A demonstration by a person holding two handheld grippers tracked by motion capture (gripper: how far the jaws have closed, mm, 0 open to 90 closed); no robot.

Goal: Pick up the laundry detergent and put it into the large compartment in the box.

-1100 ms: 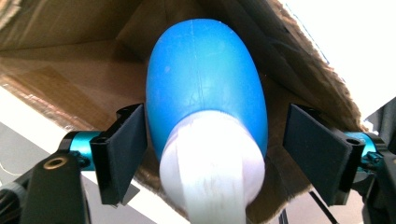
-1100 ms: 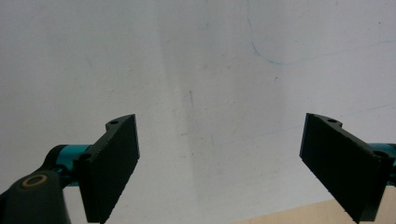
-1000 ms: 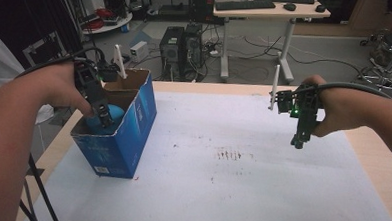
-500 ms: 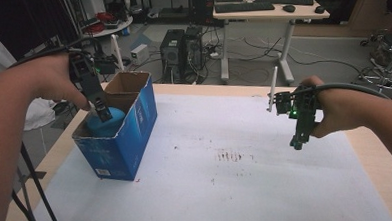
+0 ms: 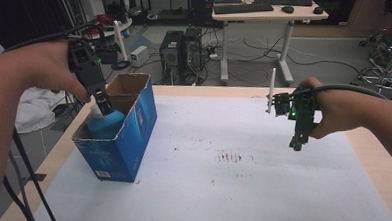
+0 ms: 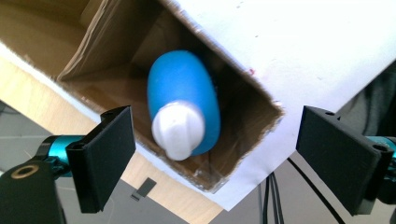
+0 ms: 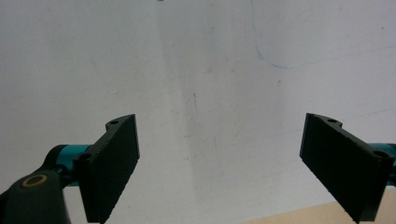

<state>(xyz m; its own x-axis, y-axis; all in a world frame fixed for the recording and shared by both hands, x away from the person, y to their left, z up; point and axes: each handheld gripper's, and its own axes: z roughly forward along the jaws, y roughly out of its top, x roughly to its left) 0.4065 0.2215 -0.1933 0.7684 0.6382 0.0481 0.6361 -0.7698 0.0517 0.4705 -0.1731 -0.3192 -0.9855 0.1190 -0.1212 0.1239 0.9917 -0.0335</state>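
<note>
Blue plastic bottle (image 6: 184, 109) with its white cap is sitting inside the open blue cardboard box (image 5: 122, 138) on the counter (image 5: 267, 187), because the left hand-held gripper (image 5: 99, 99) has just been opening its jaws and is lifting away empty, so the drop looks done.

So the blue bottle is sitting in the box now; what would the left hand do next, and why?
Probably lift the left gripper straight up and clear of the box. Its jaws have just been opening and now stand apart on either side of the blue bottle, not pressing on it. The bottle rests inside the box, white cap up, so it seems delivered.
</note>
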